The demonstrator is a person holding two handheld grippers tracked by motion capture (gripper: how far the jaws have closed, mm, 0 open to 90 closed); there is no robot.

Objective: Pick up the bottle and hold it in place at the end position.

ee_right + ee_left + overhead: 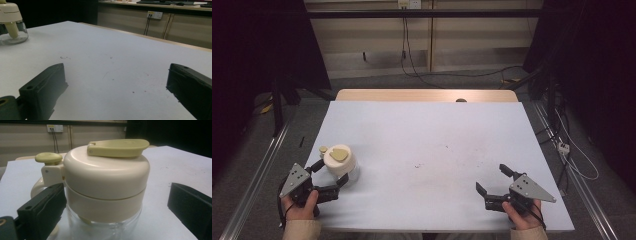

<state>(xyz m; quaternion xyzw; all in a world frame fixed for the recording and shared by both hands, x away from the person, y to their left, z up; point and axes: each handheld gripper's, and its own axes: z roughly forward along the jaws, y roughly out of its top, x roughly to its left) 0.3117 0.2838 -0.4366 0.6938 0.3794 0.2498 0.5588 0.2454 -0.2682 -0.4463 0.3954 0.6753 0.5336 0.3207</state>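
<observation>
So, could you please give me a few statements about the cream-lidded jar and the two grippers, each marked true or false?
1. The clear glass jar with a cream plastic lid stands between the open jaws of the left gripper. True.
2. The right gripper holds the jar. False: it is open and holds nothing, far from the jar.
3. The jar's lid is off. False: it sits on the jar.
4. The pale sheet covering the table bears small dark specks. True.
</observation>
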